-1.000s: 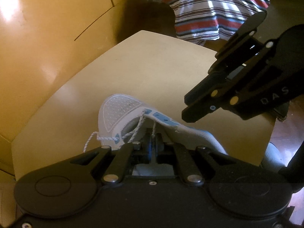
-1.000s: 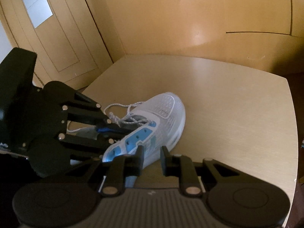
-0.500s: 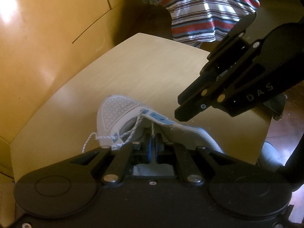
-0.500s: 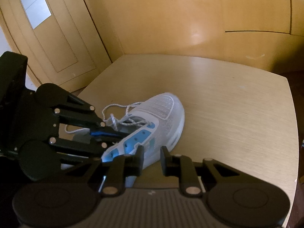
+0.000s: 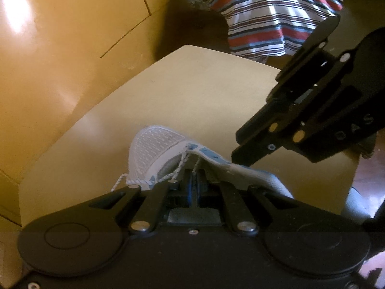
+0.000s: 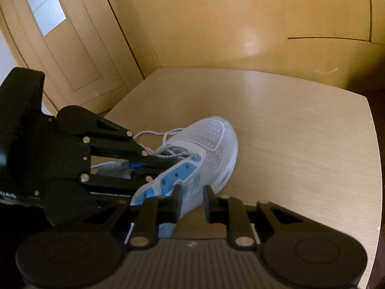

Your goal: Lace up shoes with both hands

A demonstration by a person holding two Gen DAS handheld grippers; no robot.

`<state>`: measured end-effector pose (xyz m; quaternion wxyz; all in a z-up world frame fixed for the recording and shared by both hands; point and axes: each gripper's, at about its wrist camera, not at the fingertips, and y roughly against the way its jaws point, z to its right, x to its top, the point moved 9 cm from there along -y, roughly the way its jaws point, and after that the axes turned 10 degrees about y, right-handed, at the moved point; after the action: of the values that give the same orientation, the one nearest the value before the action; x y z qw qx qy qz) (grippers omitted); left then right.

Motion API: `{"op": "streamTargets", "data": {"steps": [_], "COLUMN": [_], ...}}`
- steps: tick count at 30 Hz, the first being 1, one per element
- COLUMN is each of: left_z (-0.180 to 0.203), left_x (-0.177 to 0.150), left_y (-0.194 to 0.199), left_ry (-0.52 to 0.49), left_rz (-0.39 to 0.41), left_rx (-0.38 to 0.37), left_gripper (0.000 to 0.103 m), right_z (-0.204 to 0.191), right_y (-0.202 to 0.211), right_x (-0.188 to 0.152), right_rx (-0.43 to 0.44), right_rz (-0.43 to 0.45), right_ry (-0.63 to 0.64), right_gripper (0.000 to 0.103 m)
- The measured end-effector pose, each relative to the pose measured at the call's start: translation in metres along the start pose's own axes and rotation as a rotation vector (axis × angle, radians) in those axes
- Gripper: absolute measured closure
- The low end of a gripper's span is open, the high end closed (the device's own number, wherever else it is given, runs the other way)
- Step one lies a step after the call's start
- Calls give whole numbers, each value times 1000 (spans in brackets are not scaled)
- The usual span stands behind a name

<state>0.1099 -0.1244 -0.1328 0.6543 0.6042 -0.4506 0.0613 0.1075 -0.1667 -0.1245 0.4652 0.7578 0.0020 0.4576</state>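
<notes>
- The white and blue shoe [image 6: 204, 149] lies on the wooden table [image 6: 300, 144], toe pointing away from you.
- Your left gripper [image 6: 166, 162] is pressed together inside the shoe's opening; whether it pinches the lace [image 6: 166, 137] can't be told.
- Your right gripper [image 6: 192, 201] hangs just beside the shoe's blue eyelet side, fingers slightly apart, holding nothing.

White mesh shoe [image 6: 207, 144] (blue eyelets), lace [image 6: 166, 139] loose, on table [image 6: 300, 144]

Your left gripper [image 5: 193, 183] is pinching shut over the white shoe [image 5: 156, 151], at its lace [image 5: 179, 166]. Your right gripper [image 5: 243, 149] is hovering just above the shoe's blue eyelet strip [image 5: 211, 155].
</notes>
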Motion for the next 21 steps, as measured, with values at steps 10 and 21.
{"op": "streamTargets", "data": {"steps": [10,21], "left_z": [10,10], "left_x": [-12,-14], "left_y": [6,17], "left_ry": [-132,-127], "left_rz": [19,31], "left_rx": [51,64], "left_gripper": [102,102], "right_z": [3,11], "right_y": [-1,-1], "right_x": [-2,-4], "right_rx": [0,-1], "right_rz": [-4,-3], "right_ry": [-1,-4], "right_gripper": [84,84]}}
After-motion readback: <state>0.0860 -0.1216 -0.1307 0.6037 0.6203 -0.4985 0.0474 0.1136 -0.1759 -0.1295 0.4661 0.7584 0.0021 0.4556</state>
